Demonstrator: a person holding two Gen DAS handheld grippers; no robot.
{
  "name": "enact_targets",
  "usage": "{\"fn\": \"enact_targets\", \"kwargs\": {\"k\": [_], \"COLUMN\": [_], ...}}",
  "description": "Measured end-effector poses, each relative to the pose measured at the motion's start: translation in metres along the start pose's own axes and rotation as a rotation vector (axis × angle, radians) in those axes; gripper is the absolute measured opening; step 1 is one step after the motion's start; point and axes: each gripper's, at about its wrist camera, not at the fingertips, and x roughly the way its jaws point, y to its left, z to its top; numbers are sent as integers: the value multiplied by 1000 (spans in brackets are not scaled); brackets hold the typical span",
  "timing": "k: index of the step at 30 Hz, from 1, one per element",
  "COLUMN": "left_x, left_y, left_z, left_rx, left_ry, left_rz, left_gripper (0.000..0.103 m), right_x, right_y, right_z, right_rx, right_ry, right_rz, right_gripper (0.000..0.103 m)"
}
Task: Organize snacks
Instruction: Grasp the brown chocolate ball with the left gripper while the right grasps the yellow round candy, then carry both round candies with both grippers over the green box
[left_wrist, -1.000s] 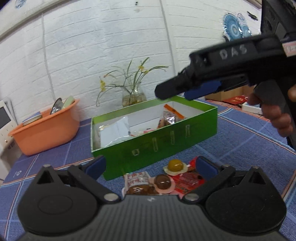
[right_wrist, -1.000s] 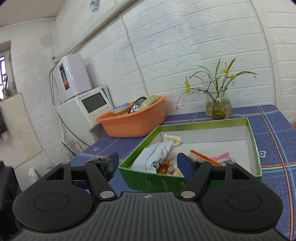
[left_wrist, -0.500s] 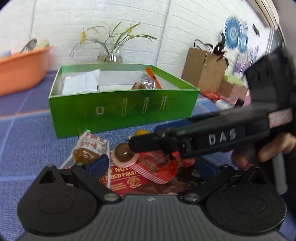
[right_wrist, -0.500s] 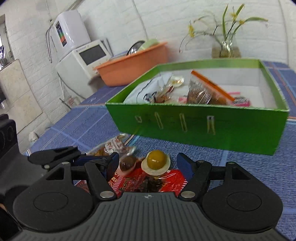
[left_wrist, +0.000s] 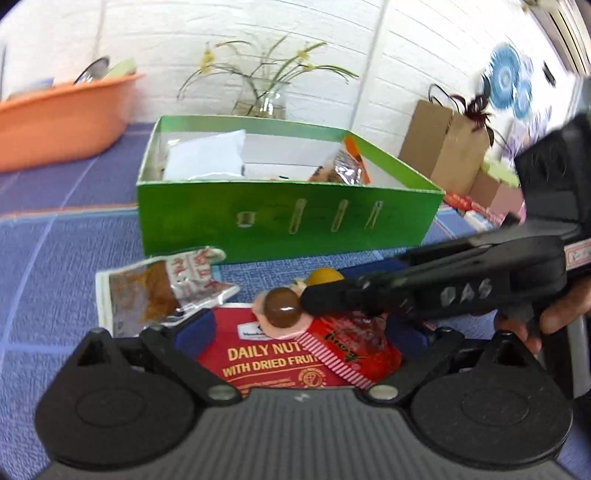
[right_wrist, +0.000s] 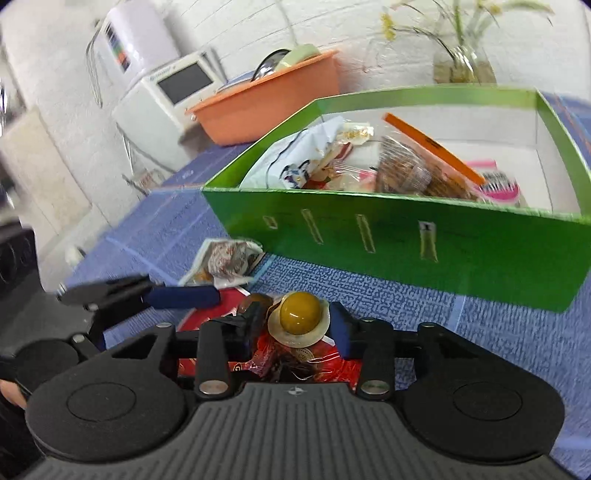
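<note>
Blue pads of the right tongs (right_wrist: 298, 325) sit either side of a yellow jelly cup (right_wrist: 299, 318), and the jaws have just been closing in on it; whether the pads already press its rim I cannot tell, so I read them as apart around it, not yet clamped. The cup rests on a red snack packet (right_wrist: 280, 363), with a brown jelly cup (left_wrist: 282, 308) touching it on the left. The grip should take the yellow cup alone — squeeze the wide rim, keep the left pad out of the brown cup, and lift straight up so the red packet does not drag along.

The left tongs (left_wrist: 301, 328) stand apart over a red nut pack (left_wrist: 258, 363), their pads clear of it on both sides, gripping nothing. They lie close to the right tongs, whose finger (left_wrist: 332, 295) crosses just above the brown cup in the left view, so one hand ought to wait — a collision here would scatter the pile.

A clear packet of brown snack (left_wrist: 155, 291) lies to the left of the pile, just beside the green box (left_wrist: 288, 221). That box stands on the far side, open at the top and already part filled with bags. The cup needs to clear the near wall before it is let go. An orange basin (right_wrist: 266, 99) sits farther off to the left on the blue cloth (left_wrist: 55, 266).
</note>
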Motion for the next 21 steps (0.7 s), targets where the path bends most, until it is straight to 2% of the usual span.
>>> {"fn": "enact_targets", "kwargs": {"k": [1,3,4,7,11,13,16,17,18,21], "left_x": [1,-2,-2,-4,-1,1,7,9,10,12], "left_y": [1,4,7,17,32,31,21,17,12,1], "left_z": [0,0,0,2,8,11,16,16,16,10], "left_rx": [6,-5,-28,-112,-237,-233,-182,-159,-130,-31], "left_ry": [5,3,0,-6,-22,-18,1,3,2,-1], "left_rz": [-7,-23,-44,-84,-61,-29,30,58,89,179], "left_gripper": [99,99,99,99,98,98,91,81,60,29], "right_x": [1,0,-4,-24,-49,-57,-57,-57,-56,-58], "right_y": [8,17,18,9,-2,-5,-10,-12,-14,-19], "right_z": [0,-2,-4,-12,-24,-30,-33,-35,-37,-39], "right_rx": [-59,-95,-101,-18,73,95,149,164,177,203], "right_ry": [0,-21,-42,-119,-206,-235,-258,-262,-263,-264], "right_rz": [-41,-131,-145,-120,-107,-107,-89,-86,-85,-80], "right_gripper": [65,64,64,64,64,65,65,65,65,64]}}
